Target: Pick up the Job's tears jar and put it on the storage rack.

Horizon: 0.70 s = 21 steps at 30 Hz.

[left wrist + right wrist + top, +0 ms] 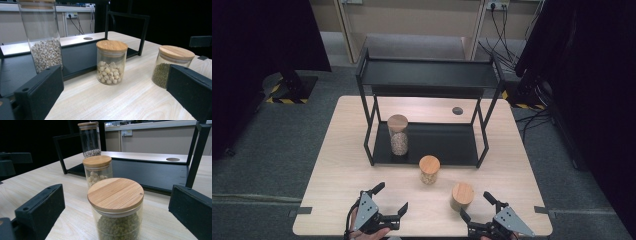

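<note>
Two open grippers held at the near table edge, three lidded jars ahead of them.

A black two-tier rack (427,75) is set on the wooden table (337,165); a tall jar (398,135) stands on its lower shelf. A white-bean jar (429,169) stands just before the rack, a green-bean jar (462,196) nearer, just ahead of the right gripper (475,206). The left gripper (390,196) and right gripper are both spread wide, nothing held.

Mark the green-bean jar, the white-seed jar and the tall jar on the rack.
green-bean jar (115,194), right gripper view, on its wooden lid.
white-seed jar (111,46), left gripper view, on its wooden lid.
tall jar (399,142), high view, on its grain-filled glass.
</note>
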Available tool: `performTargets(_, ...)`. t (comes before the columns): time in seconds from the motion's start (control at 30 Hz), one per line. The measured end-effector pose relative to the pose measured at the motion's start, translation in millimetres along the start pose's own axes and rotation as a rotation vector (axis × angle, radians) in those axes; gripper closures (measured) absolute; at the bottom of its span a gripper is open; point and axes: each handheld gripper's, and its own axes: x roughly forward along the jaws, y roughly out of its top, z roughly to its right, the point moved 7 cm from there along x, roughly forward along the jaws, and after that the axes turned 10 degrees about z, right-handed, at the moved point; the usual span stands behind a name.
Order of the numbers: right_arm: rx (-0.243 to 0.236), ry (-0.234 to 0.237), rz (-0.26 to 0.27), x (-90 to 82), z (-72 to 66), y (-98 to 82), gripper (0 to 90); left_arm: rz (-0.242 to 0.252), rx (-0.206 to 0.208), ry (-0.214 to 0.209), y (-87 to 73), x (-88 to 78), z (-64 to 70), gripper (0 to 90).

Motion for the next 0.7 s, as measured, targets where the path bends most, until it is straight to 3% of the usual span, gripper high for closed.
performTargets(0.7, -0.002, 0.003, 0.004, -1.4, 0.0, 0.2, 0.7, -0.005, 0.005, 0.009, -4.9, -0.6, -1.5, 0.8)
